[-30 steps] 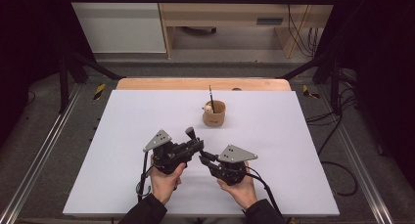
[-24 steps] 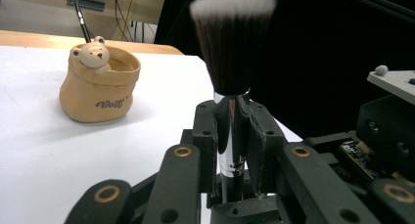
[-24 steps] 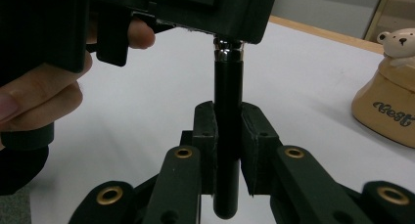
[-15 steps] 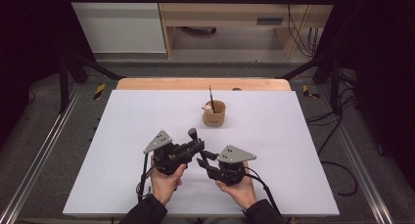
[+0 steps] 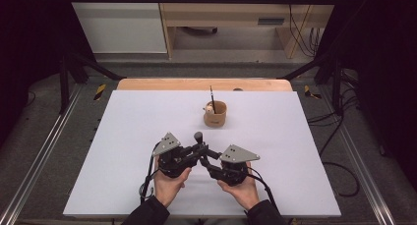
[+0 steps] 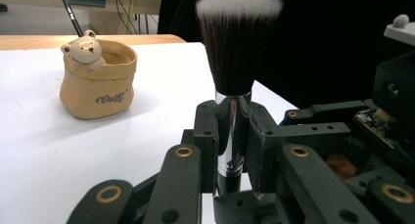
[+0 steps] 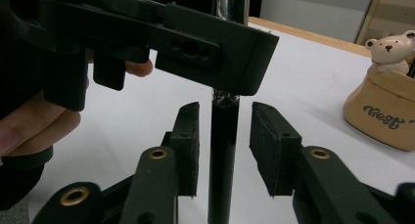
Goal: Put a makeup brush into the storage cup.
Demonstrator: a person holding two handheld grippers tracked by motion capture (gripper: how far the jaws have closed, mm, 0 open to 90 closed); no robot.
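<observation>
Two tongs: left tongs [image 6: 230, 136] clamped brush [image 6: 236, 53] ferrule; right tongs [image 7: 225, 136] spread around handle, just closing. Kept upright toward cup [image 5: 215, 114].

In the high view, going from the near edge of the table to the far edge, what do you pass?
The person's hands, then the left gripper shut on the makeup brush, then the tan bear pot with a thin black stick standing in it, then the wooden table edge.
</observation>
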